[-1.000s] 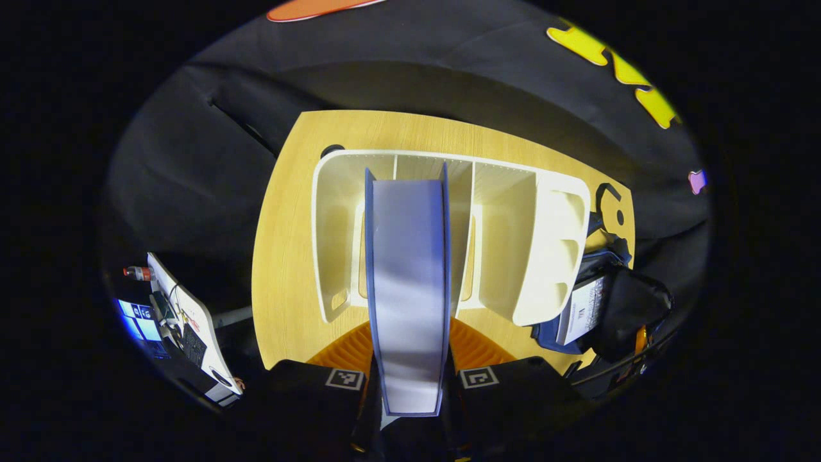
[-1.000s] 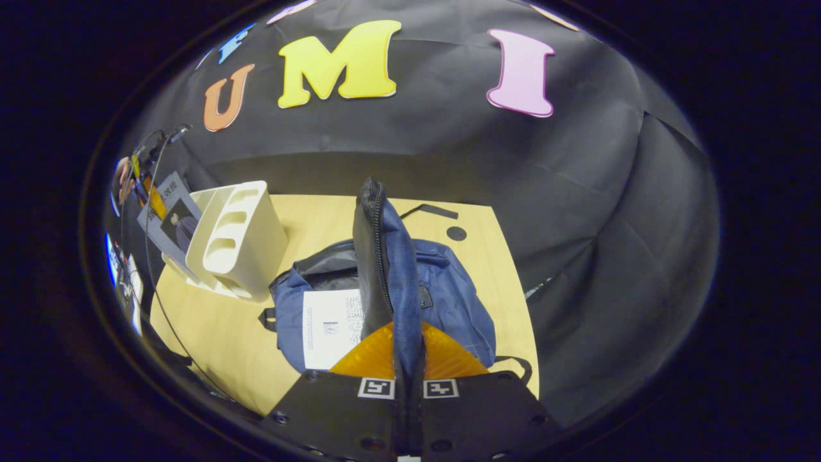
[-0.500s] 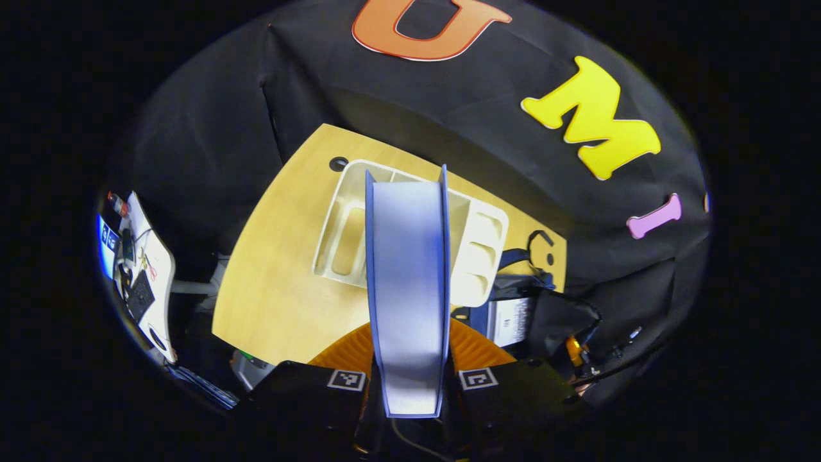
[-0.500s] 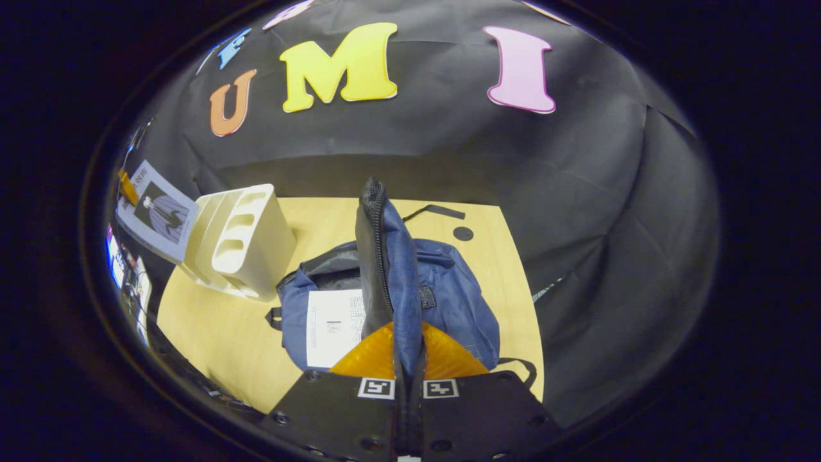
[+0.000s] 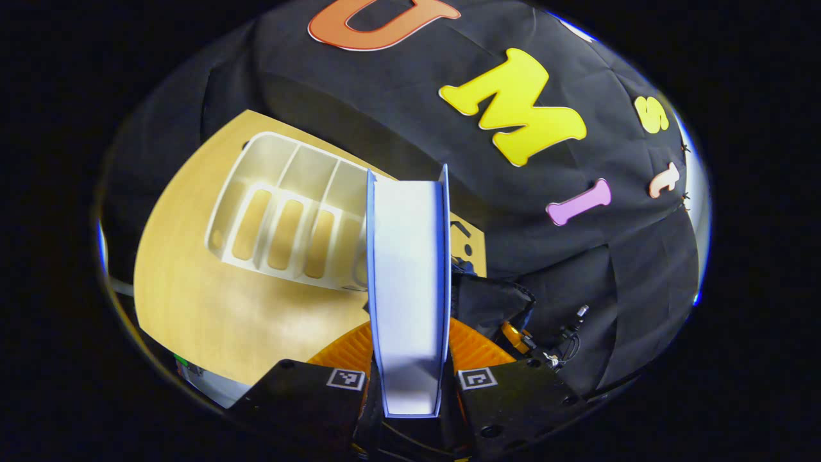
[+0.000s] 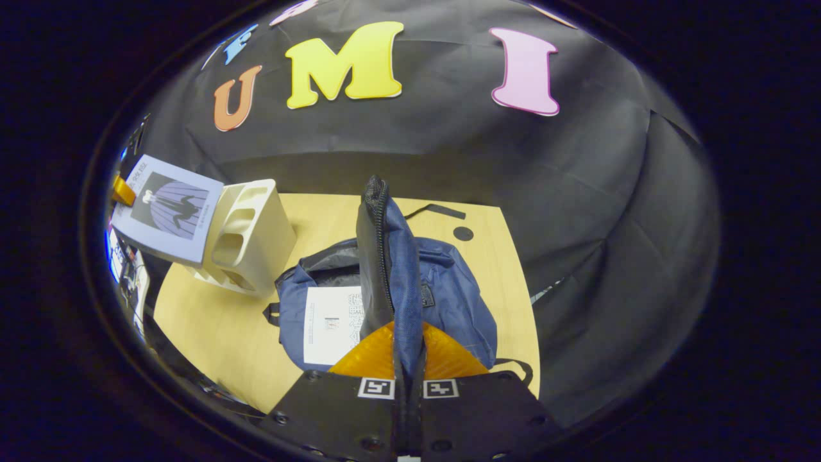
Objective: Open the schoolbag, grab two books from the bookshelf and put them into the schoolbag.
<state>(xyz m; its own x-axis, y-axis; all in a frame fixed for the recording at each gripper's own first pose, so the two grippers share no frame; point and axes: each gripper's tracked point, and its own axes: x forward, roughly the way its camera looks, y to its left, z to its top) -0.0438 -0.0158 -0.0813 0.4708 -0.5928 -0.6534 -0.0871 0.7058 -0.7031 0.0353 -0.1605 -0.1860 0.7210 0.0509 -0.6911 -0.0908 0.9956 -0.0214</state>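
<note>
Schoolbag [image 6: 449,301] flap [image 6: 385,256], pinched by right gripper [image 6: 408,385], may slip shut; book [image 5: 408,289] clamped in left gripper [image 5: 410,385] then hits it.

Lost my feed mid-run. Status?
Left gripper shut on second book, off the bookshelf. Right gripper holds schoolbag flap up; first book inside. Path open.
</note>
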